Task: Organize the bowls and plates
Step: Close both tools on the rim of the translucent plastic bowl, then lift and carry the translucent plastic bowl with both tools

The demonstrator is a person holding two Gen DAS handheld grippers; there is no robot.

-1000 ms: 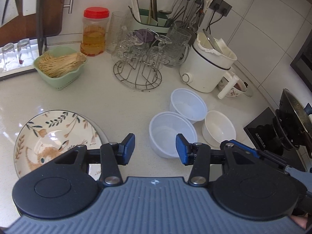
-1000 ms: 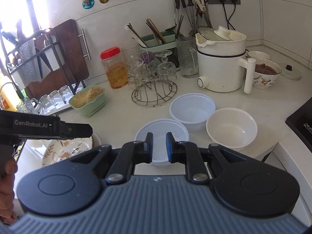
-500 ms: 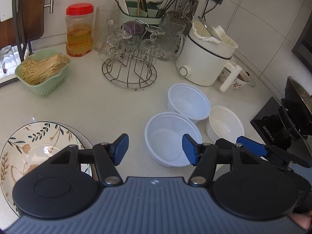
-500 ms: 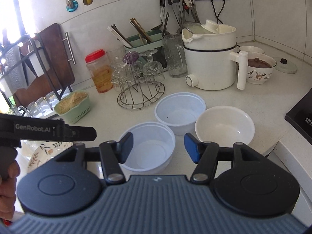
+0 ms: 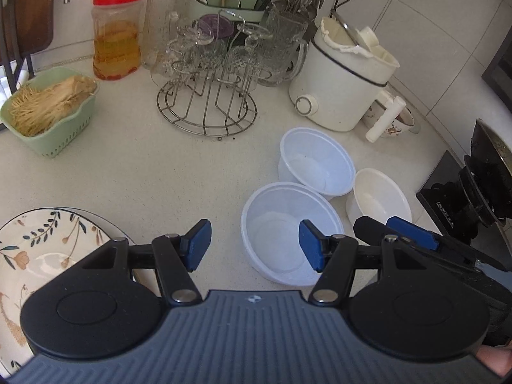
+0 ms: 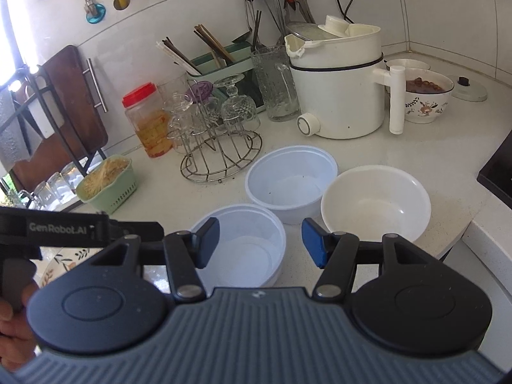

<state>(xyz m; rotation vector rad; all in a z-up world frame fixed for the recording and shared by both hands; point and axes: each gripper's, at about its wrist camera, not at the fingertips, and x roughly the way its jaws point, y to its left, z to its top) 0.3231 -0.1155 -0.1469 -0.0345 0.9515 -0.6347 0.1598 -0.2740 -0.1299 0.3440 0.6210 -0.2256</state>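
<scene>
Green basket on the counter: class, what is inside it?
The green basket holds a heap of thin, pale yellow strands, like dried noodles, piled to its rim. Whatever lies beneath the heap, and the basket's floor, is covered and cannot be seen.

Pale speckled worktop (image 5: 153, 172). At 12 o'clock, wire glass rack (image 5: 208, 96) holding upturned stemware. Toward 11 o'clock, red-lidded jar (image 5: 116, 32) of amber liquid. At 10 o'clock, green basket (image 5: 51, 108) heaped with pale strands. Toward 1 o'clock, white electric pot (image 5: 345, 83), dial facing out, handle at its right; clear pitcher (image 5: 286, 48) touching it. Behind rack, green utensil caddy (image 6: 224, 64) with chopsticks. Far 2 o'clock, patterned bowl of dark food (image 6: 427, 96); beside it, small lid (image 6: 468, 88).
</scene>
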